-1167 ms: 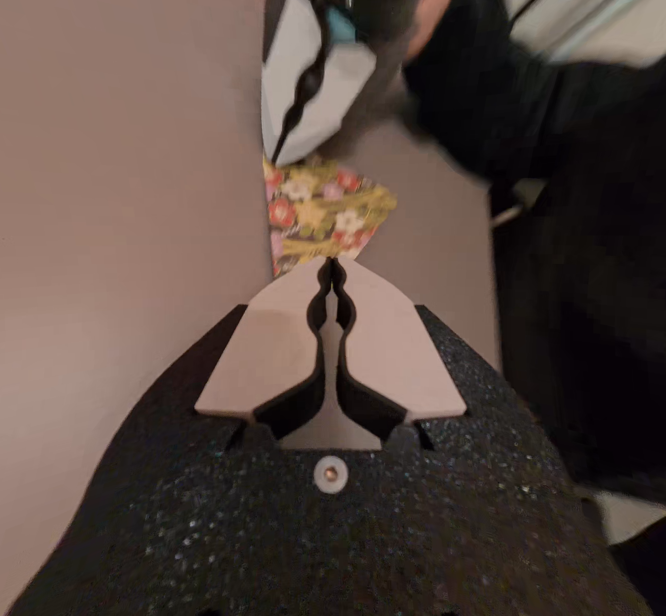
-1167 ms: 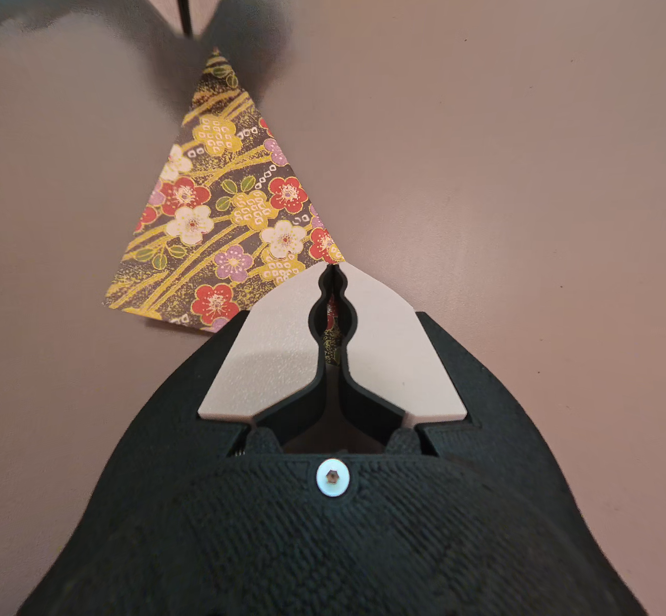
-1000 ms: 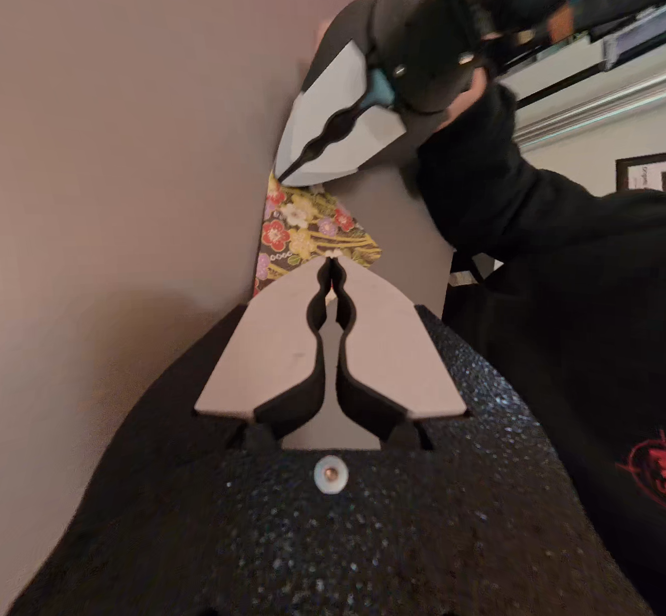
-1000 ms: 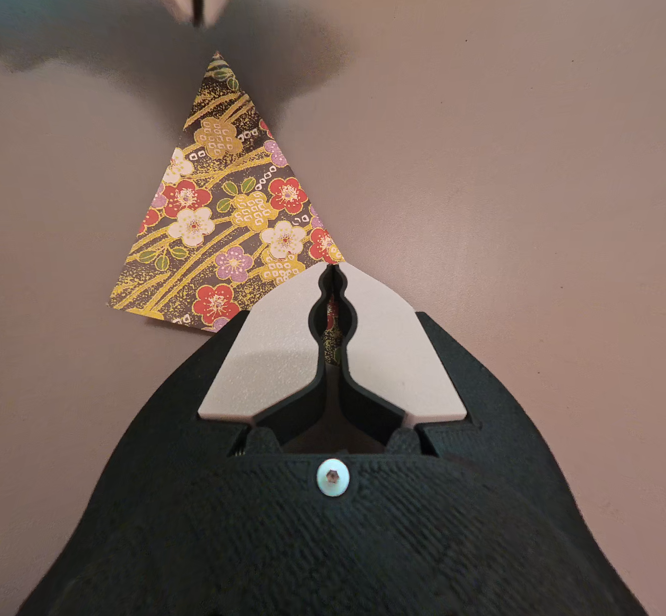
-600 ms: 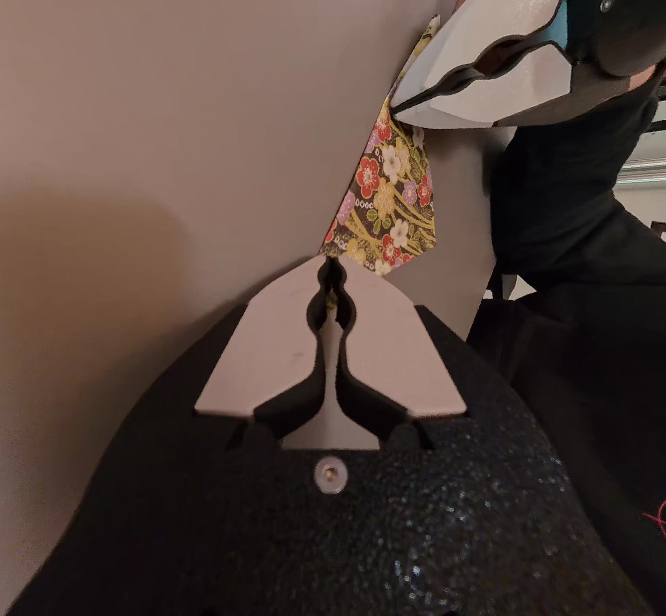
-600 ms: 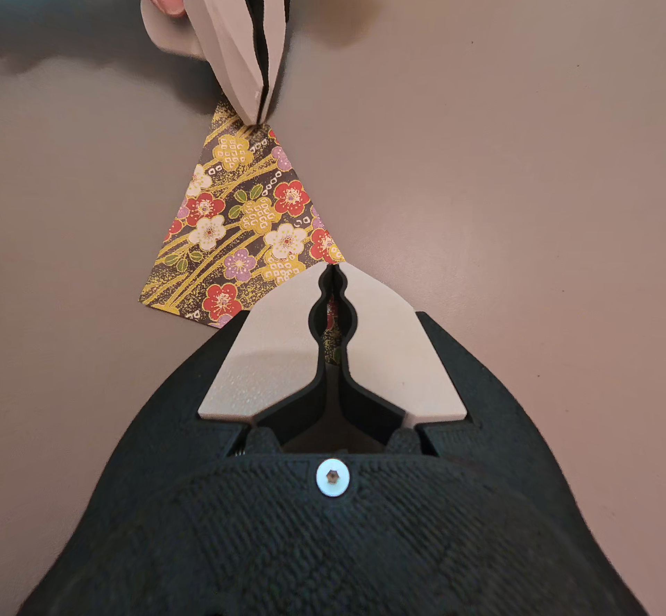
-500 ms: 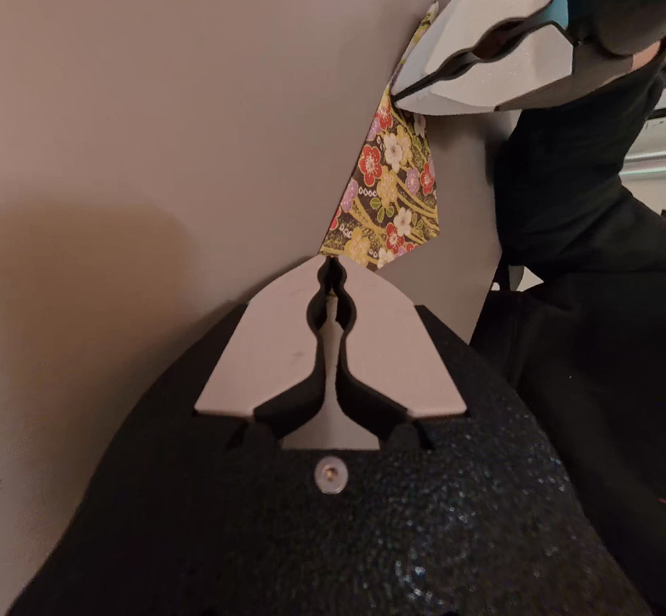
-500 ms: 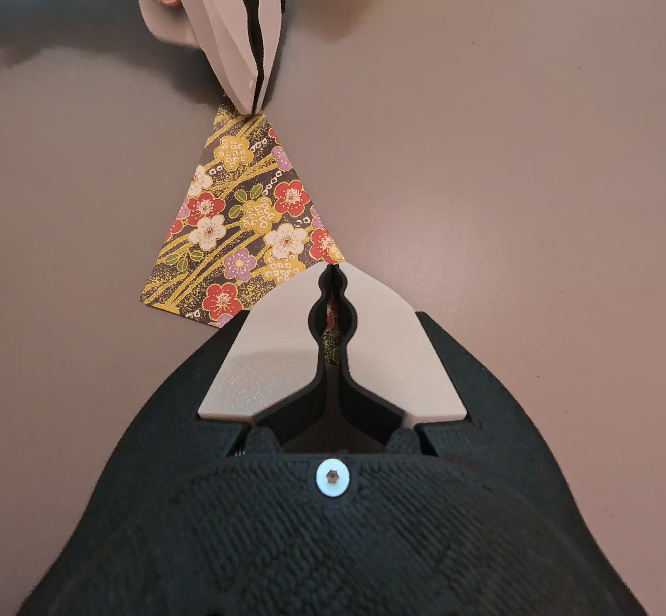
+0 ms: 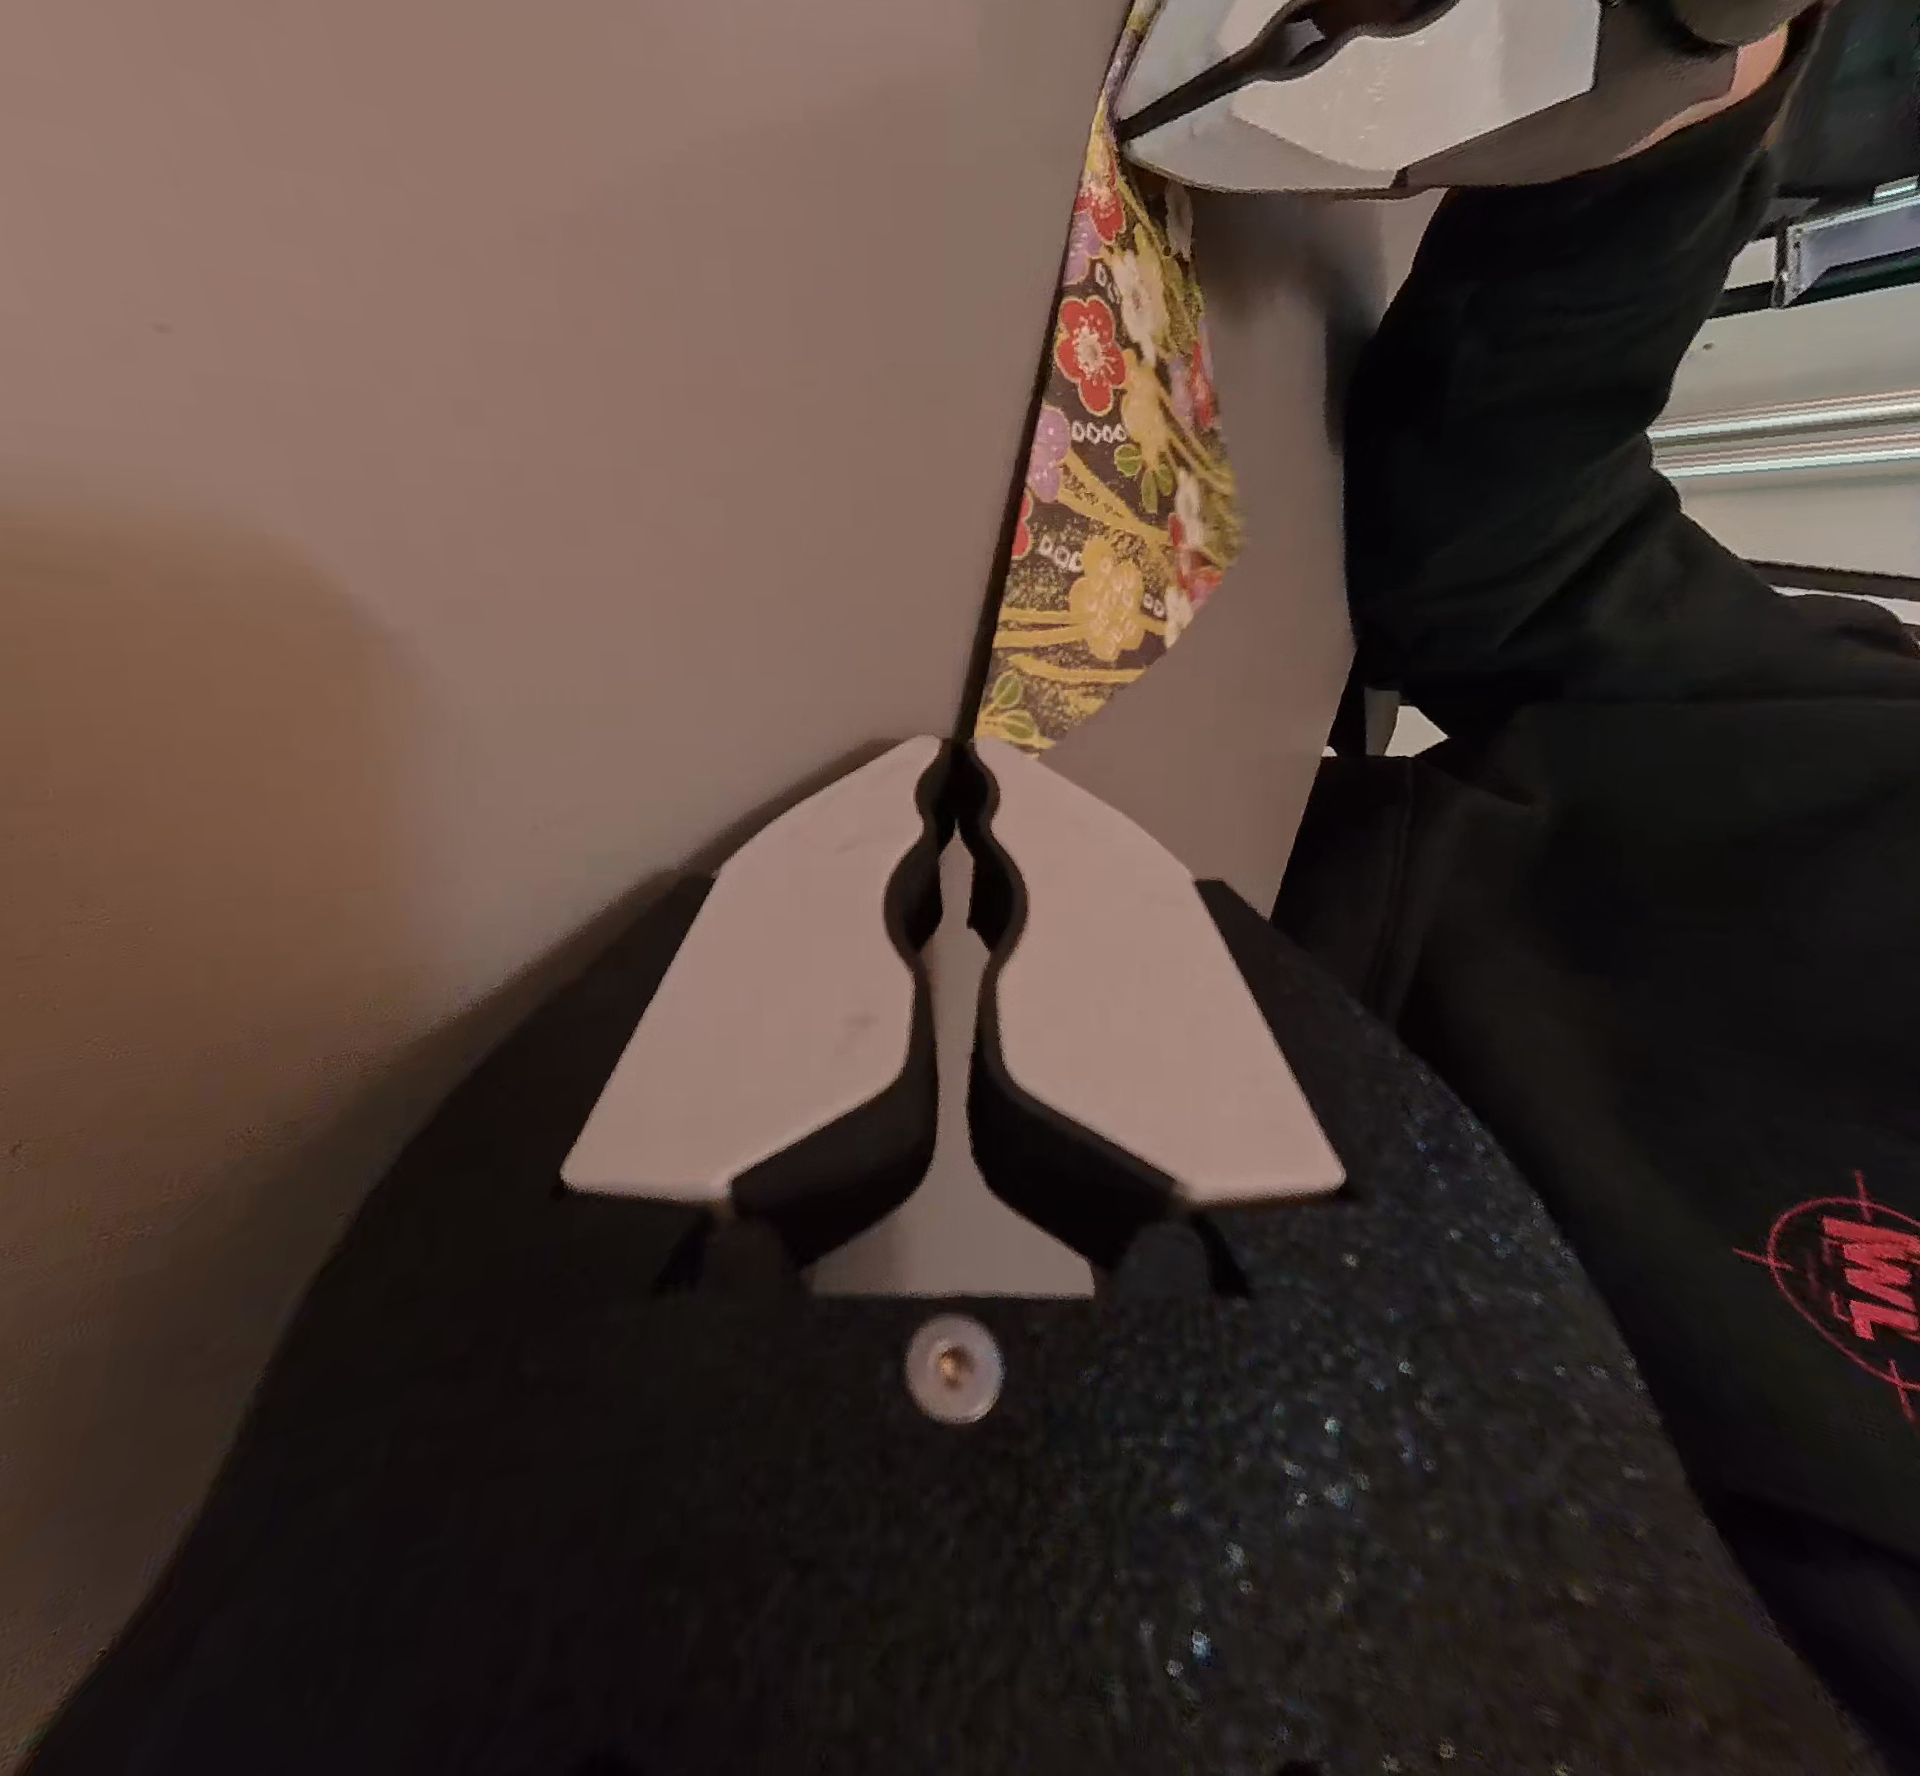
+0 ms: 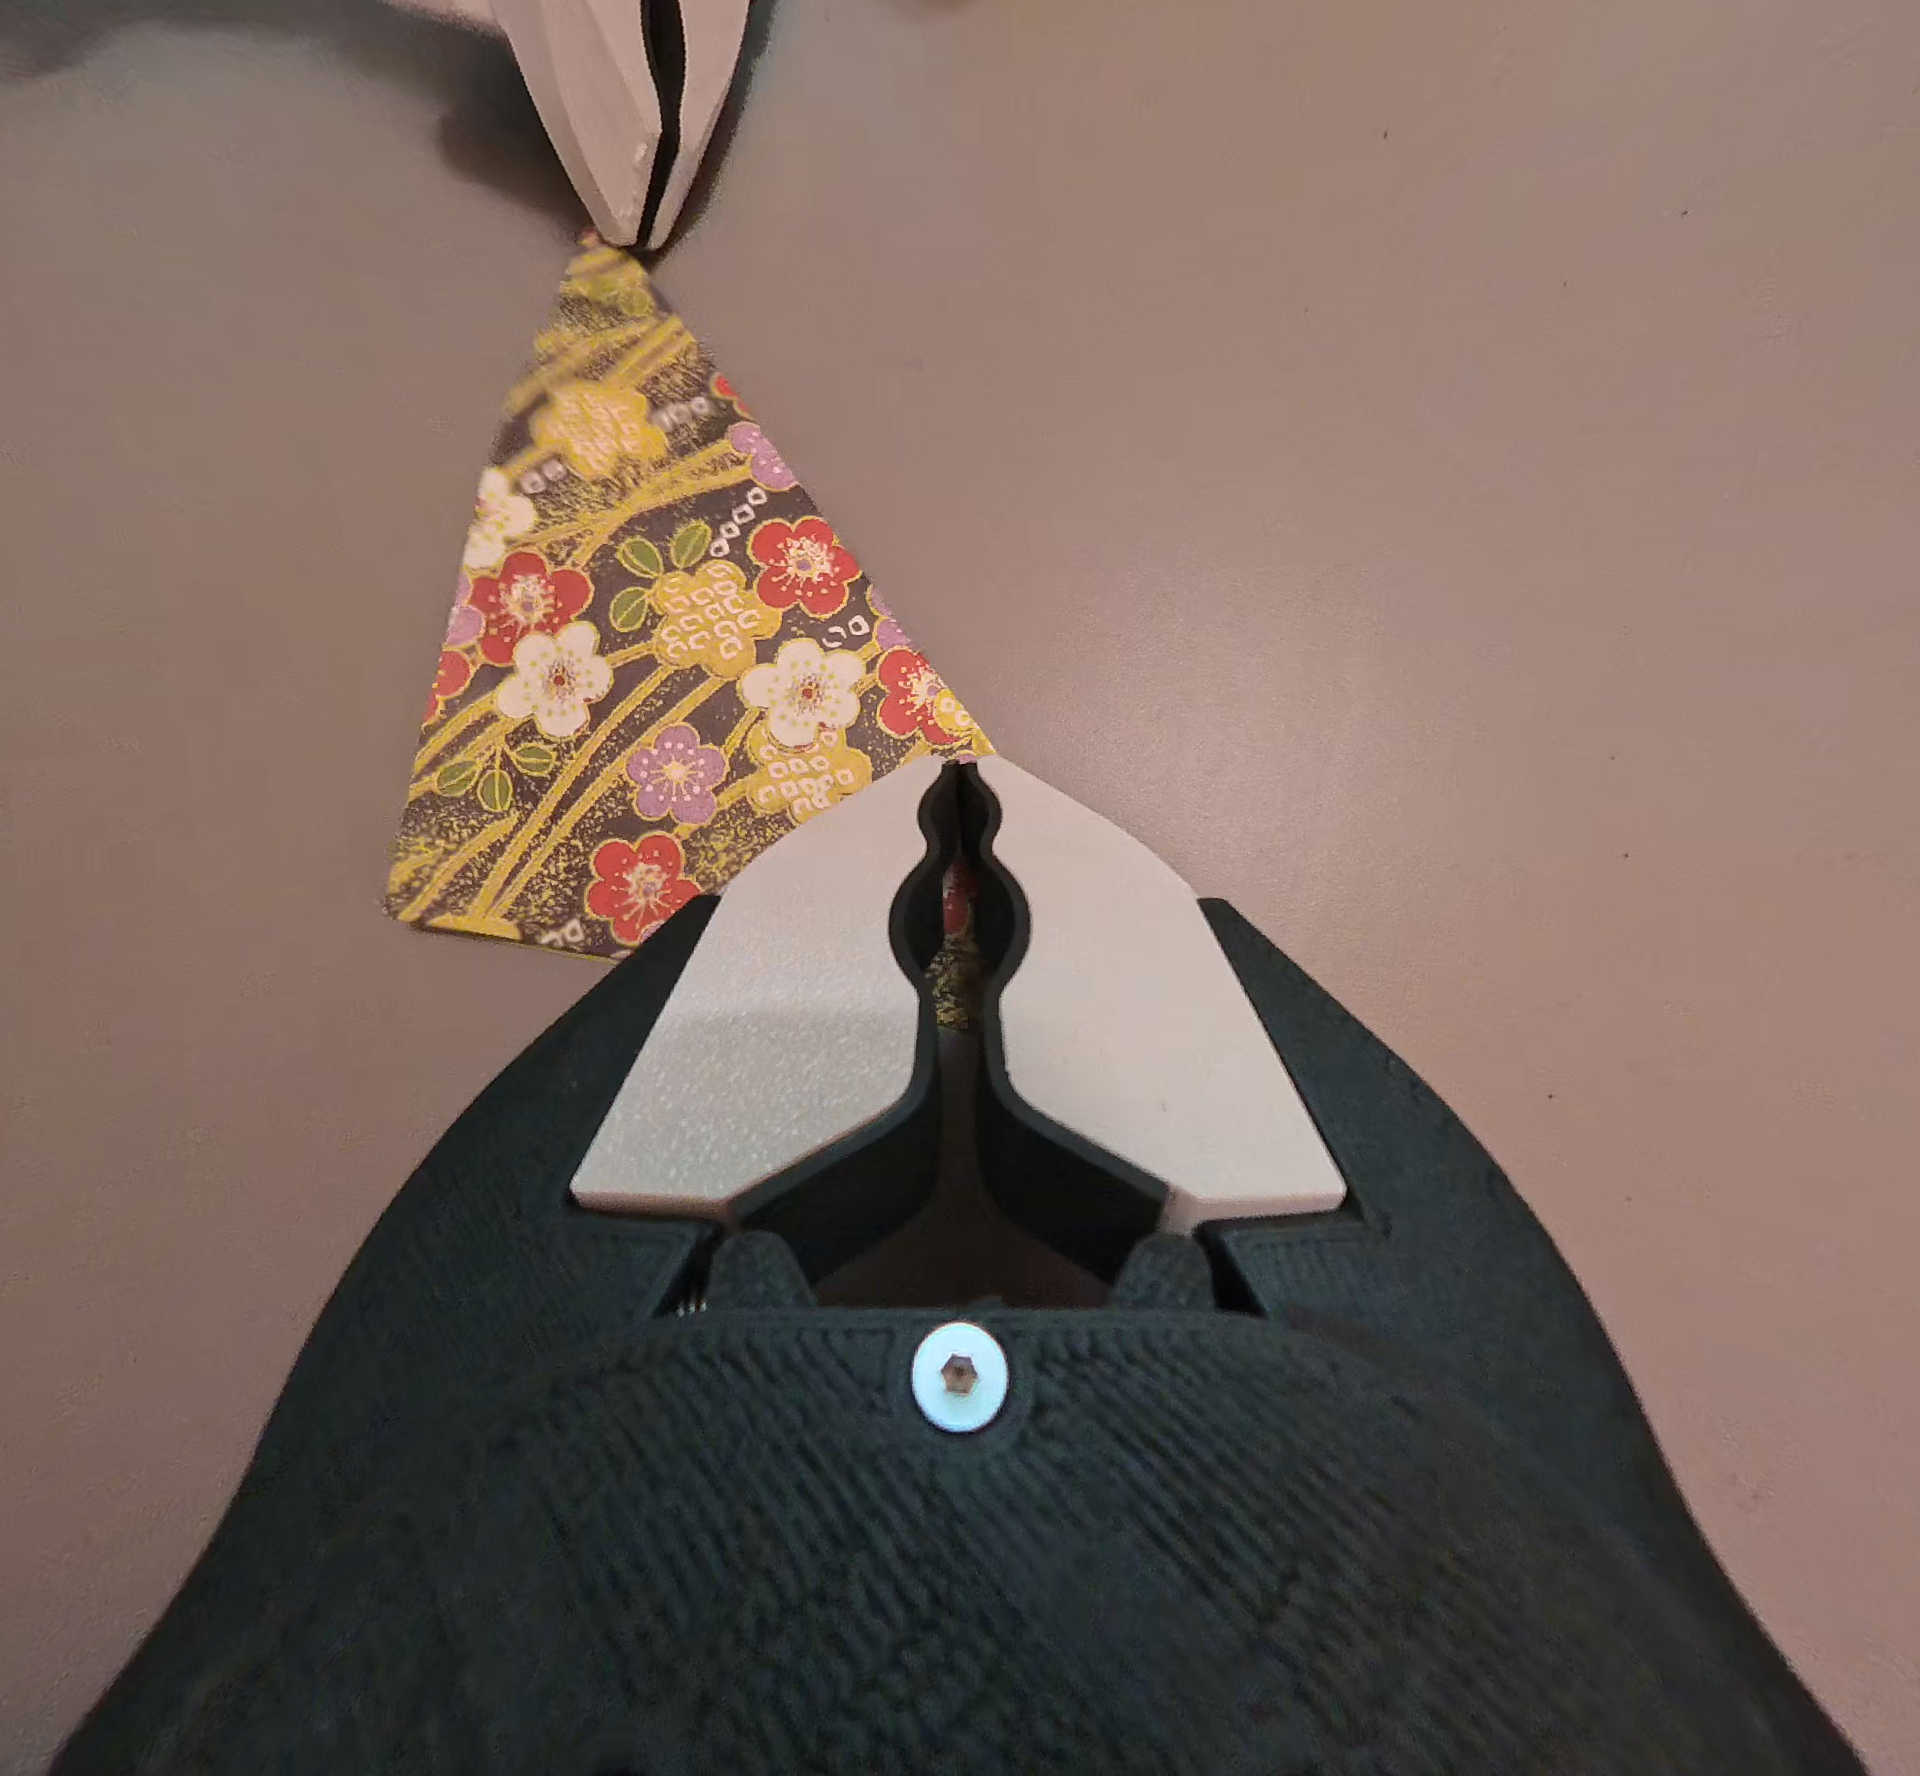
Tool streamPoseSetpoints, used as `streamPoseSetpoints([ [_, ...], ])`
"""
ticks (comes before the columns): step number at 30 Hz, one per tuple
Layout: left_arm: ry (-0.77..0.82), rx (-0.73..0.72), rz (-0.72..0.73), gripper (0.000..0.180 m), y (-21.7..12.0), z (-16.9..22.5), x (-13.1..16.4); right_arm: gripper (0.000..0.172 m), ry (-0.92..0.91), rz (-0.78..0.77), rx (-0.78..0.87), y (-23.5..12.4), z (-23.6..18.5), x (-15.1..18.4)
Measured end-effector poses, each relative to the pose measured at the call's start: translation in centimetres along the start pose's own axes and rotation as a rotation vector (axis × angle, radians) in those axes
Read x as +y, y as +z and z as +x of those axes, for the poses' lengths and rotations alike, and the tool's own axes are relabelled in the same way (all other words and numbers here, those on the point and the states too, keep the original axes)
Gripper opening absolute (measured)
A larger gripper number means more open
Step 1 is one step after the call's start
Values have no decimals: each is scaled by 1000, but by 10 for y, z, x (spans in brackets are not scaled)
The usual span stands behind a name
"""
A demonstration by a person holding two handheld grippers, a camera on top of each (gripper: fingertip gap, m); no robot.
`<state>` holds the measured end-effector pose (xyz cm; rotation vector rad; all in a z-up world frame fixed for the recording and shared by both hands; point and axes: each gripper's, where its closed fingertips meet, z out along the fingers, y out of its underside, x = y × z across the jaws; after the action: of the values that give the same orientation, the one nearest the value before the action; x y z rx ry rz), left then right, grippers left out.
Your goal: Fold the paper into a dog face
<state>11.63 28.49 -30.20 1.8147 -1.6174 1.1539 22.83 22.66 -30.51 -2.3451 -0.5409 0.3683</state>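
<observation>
A plain grey-brown tabletop (image 10: 1455, 479) fills the background. On it, directly ahead of the right gripper (image 10: 958, 770), a floral paper (image 10: 665, 646) folded into a triangle is laid. The near corner of the paper is pinched between the closed right fingers. The far tip is clamped by the closed left gripper (image 9: 951, 750), whose fingertips are seen at the triangle's apex.

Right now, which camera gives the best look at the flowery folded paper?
The right wrist view: the paper lies face-on as a flat triangle, its pattern clear. The left wrist view shows it only as a narrow edge-on strip.
</observation>
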Motion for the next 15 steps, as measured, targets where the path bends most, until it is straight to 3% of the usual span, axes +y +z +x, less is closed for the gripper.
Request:
streamPoseSetpoints([
  [1, -6, -2, 0, 0, -2, -1, 1, 0, 0, 0, 0, 0, 0, 0],
  [6, 10, -50, 9, 0, -14, -3, 3, 0, 2, 0, 0, 0, 0, 0],
  [10, 51, 67, 210, 0, -32, 37, -28, 0, 0, 1, 3, 0, 0, 0],
  [15, 18, 152, 46, 0, 4, 46, -15, 0, -7, 3, 10, 0, 0, 0],
])
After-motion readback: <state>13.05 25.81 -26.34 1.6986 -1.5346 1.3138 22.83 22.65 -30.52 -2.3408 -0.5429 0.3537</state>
